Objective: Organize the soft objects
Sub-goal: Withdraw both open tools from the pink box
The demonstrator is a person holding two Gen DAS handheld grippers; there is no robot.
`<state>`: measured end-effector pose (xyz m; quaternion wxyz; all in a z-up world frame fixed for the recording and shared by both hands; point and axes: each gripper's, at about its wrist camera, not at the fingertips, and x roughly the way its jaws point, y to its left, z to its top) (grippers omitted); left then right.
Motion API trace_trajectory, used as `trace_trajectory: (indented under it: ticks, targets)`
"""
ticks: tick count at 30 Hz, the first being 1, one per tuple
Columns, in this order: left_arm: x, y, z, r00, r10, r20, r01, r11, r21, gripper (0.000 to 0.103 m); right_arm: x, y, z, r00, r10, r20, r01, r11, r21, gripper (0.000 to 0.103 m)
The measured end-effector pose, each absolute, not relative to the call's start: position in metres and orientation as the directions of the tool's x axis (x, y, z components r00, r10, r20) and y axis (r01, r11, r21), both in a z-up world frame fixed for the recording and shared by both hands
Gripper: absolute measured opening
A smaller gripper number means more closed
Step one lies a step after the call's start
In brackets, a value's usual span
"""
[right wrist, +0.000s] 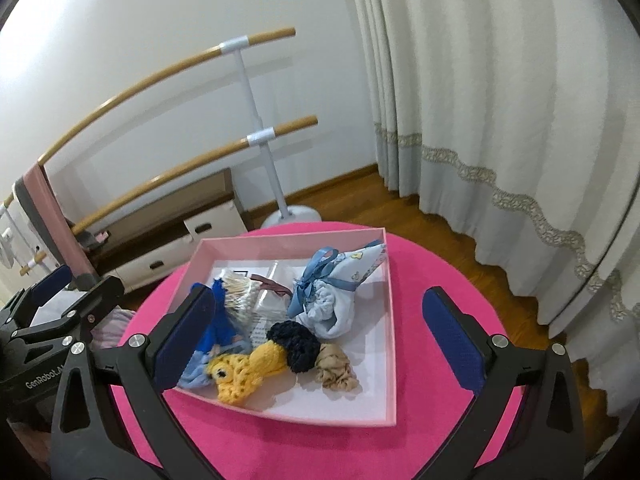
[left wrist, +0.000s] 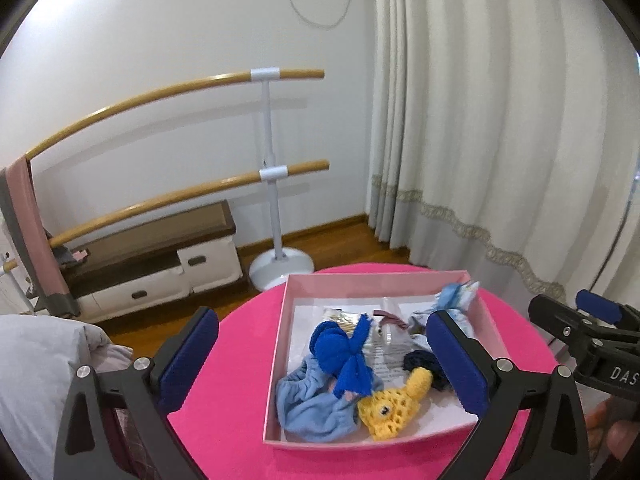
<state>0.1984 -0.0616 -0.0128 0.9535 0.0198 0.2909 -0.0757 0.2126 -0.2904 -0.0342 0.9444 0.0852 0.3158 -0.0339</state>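
Left wrist view: left gripper (left wrist: 324, 354) with jaws spread wide, nothing held, hovering over shallow pink cardboard box (left wrist: 276, 354) on round hot-pink table (left wrist: 240, 380). Inside box: royal-blue knitted bundle (left wrist: 340, 354), pale-blue gathered cloth (left wrist: 308, 404), yellow crocheted toy (left wrist: 394, 402), navy scrunchie (left wrist: 420, 362); right-hand blue pad hiding part of light-blue ribboned pouch (left wrist: 458, 298).

Right wrist view: right gripper (right wrist: 320, 350) likewise wide open and empty; beige scrunchie (right wrist: 336, 366) beside navy one, bundle of cotton swabs (right wrist: 240, 290) behind. Beyond table: wooden double barre on white stand (left wrist: 272, 168), low white drawer unit (left wrist: 160, 276), cream curtain (left wrist: 500, 120).
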Motion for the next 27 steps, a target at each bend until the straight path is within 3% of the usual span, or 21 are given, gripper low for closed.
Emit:
trace_trajectory:
  ticks: [10,16,27]
  targets:
    - [0.081,-0.047,0.001,0.88,-0.121,-0.46,0.151,0.988,0.029,0.103,0.108,-0.274,-0.003,0.866,-0.021,-0.5,0.116,0.981,0.159,0.103]
    - [0.019,-0.041,0.003,0.904,-0.121,-0.41,0.144,0.989,0.025,0.103,0.044,-0.249,0.013,0.897,-0.052,-0.439,0.106,0.989,0.1,0.103]
    - [-0.063,-0.033,0.007,0.907,-0.094,-0.411,0.118,0.992,0.033,0.103,-0.011,-0.229,0.004,0.911,-0.09,-0.403,0.142,0.985,0.101,0.103]
